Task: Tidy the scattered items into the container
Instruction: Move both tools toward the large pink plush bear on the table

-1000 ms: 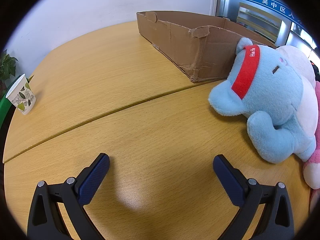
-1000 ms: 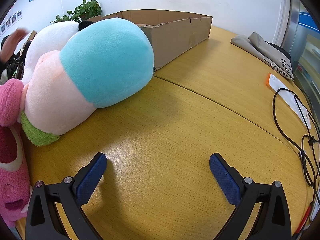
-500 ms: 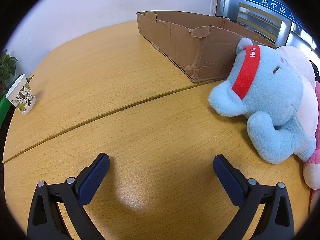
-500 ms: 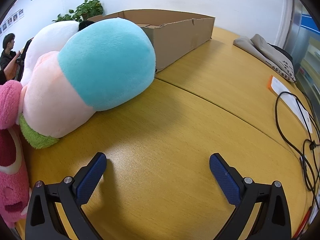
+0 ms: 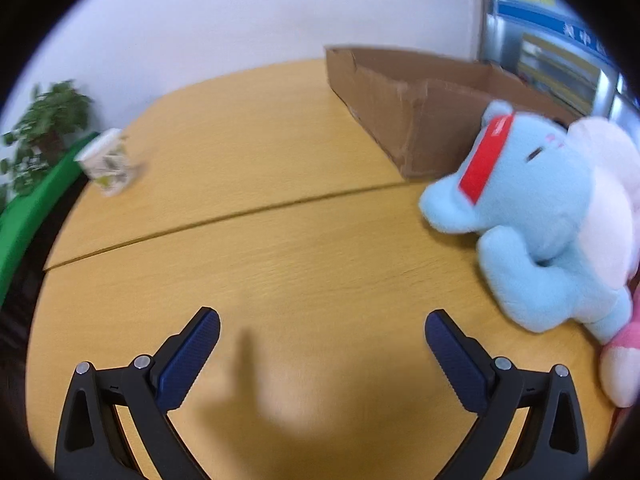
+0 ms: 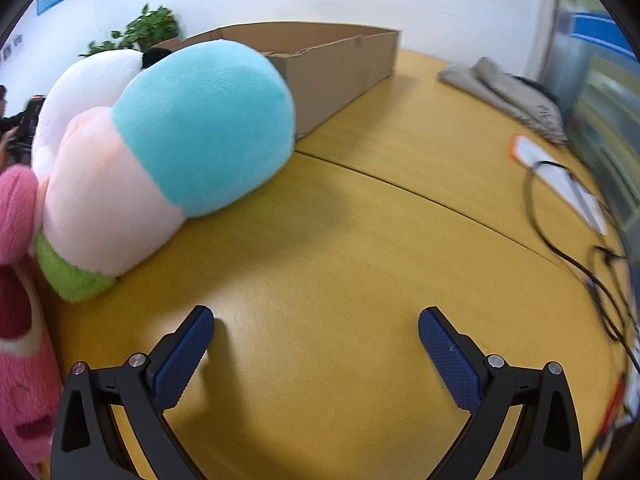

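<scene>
Panning rightward, left tongs point(image 5: 322, 330) — cup point(image 5: 108, 166) nearer centre, blue plush point(image 5: 536, 216) unmoved

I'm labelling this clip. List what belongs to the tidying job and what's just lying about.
Job: blue plush, pink plush, white plush, cardboard box.

Lying about: paper cup, black cable, folded cloth, paper sheet, potted plant.
</scene>
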